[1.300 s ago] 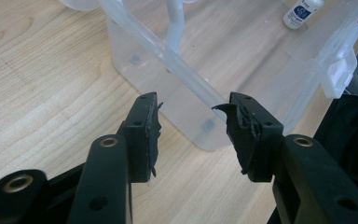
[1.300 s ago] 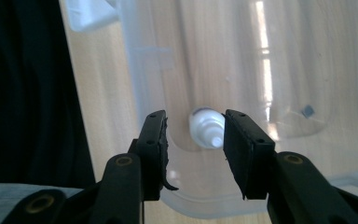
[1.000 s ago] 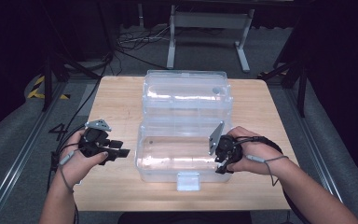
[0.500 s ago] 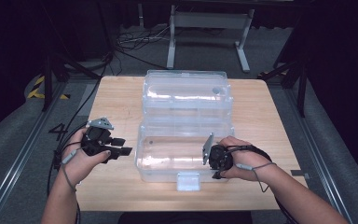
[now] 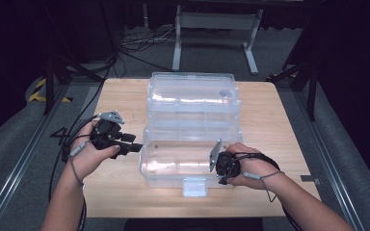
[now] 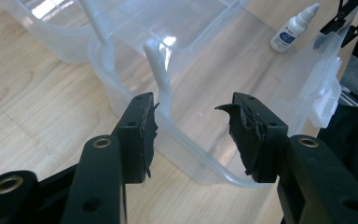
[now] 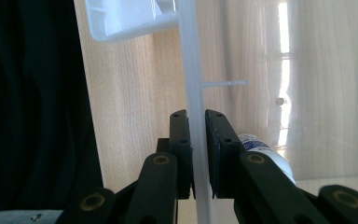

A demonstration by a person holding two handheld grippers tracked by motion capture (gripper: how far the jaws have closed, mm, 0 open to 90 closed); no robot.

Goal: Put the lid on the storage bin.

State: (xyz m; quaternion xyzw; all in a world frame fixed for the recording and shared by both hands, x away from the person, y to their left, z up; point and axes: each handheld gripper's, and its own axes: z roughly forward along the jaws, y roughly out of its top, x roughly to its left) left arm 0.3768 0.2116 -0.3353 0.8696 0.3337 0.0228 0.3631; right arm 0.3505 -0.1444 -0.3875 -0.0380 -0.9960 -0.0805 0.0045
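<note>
A clear plastic box lies open on the wooden table point(image 5: 270, 125), its far half point(image 5: 192, 98) behind its near half point(image 5: 173, 161). My right gripper point(image 5: 219, 178) stands at the near half's front wall, right of the white latch point(image 5: 195, 186). Its jaws have just been closing and now clamp that thin wall point(image 7: 196, 93) between the pads of the right gripper point(image 7: 197, 135). A small white dropper bottle point(image 7: 261, 144) lies just past the wall. My left gripper point(image 5: 134, 144) hovers open at the near half's left end, and the curved rim point(image 6: 200, 154) runs between the jaws of the left gripper point(image 6: 191, 135) untouched.
The dropper bottle point(image 6: 291, 29) shows through the clear wall, inside the near half. A small grey round thing point(image 5: 224, 93) sits in the far half. Bare wood lies left and right of the box. Cables and metal frames surround the table on the dark floor.
My right hand has sunk and drawn toward the near edge, and its jaws have closed onto the box's front wall. The left hand has lifted slightly and edged toward the box.
</note>
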